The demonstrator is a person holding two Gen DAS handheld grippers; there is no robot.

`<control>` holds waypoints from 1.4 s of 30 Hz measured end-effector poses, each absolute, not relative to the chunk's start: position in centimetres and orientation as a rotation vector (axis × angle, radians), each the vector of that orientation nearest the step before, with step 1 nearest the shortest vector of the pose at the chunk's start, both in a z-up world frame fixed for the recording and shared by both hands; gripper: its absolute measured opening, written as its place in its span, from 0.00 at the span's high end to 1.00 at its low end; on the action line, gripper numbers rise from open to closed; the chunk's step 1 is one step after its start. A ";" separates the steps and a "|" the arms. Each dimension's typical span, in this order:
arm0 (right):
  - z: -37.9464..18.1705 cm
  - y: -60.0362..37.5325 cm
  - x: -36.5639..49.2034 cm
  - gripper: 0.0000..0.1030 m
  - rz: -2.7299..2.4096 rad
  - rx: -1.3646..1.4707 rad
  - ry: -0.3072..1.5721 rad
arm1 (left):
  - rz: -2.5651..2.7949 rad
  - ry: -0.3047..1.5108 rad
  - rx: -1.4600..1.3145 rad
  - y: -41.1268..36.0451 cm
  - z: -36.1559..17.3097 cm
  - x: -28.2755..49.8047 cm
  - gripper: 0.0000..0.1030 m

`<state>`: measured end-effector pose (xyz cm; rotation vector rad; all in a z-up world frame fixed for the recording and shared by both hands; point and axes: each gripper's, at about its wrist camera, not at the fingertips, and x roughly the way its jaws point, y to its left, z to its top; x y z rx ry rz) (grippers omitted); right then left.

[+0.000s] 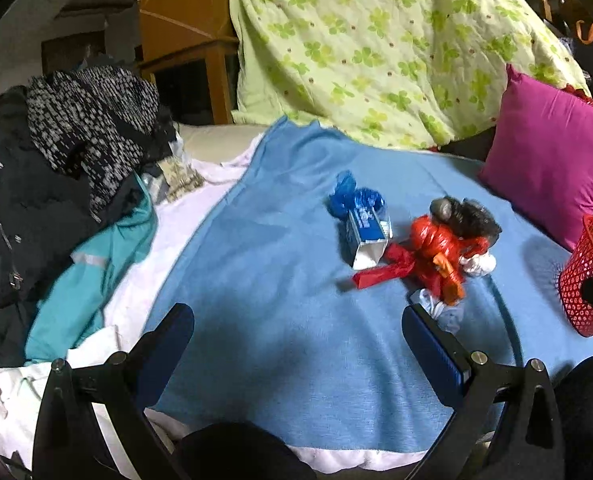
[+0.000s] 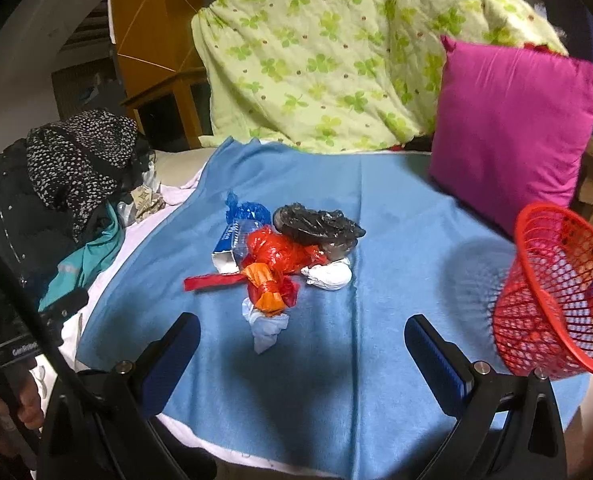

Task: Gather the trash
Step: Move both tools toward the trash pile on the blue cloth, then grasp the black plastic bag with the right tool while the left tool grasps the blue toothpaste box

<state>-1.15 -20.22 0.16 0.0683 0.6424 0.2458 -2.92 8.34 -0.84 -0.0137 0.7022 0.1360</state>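
Note:
A heap of trash lies on the blue blanket (image 2: 396,288): a blue-and-white carton (image 1: 366,240) (image 2: 226,246), a blue bag (image 1: 354,196) (image 2: 244,212), a red plastic bag (image 1: 432,256) (image 2: 276,256), an orange wrapper (image 2: 266,288), a black bag (image 1: 468,216) (image 2: 316,226), a white wad (image 2: 330,276) and a pale blue scrap (image 1: 436,308) (image 2: 266,328). A red mesh basket (image 2: 556,296) (image 1: 588,276) stands tilted at the right. My left gripper (image 1: 298,328) is open, short of the heap. My right gripper (image 2: 302,340) is open too, its fingers to either side of the pale scrap but nearer than it.
A magenta cushion (image 2: 512,128) and a green clover-print quilt (image 2: 336,56) stand behind the blanket. Dark clothes (image 1: 56,168) and a teal jacket (image 1: 92,272) pile up at the left, on white bedding (image 1: 176,232). A hand (image 2: 0,412) holds the other gripper at lower left.

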 end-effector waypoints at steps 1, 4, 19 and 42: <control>-0.2 -20.4 -0.3 0.00 0.249 0.082 0.658 | 0.130 0.712 -0.019 8.5 -1.1 -2.5 0.00; -1.3 -21.3 2.7 0.00 0.240 0.103 0.715 | 0.093 0.745 -0.039 9.1 -2.1 -0.5 0.00; -5.3 -22.5 15.9 0.05 0.326 0.315 0.748 | -0.061 0.850 -0.069 8.8 -5.6 14.9 0.00; -10.1 -22.4 19.8 0.61 0.433 0.413 0.917 | -0.218 0.995 -0.188 5.7 -9.8 21.5 0.25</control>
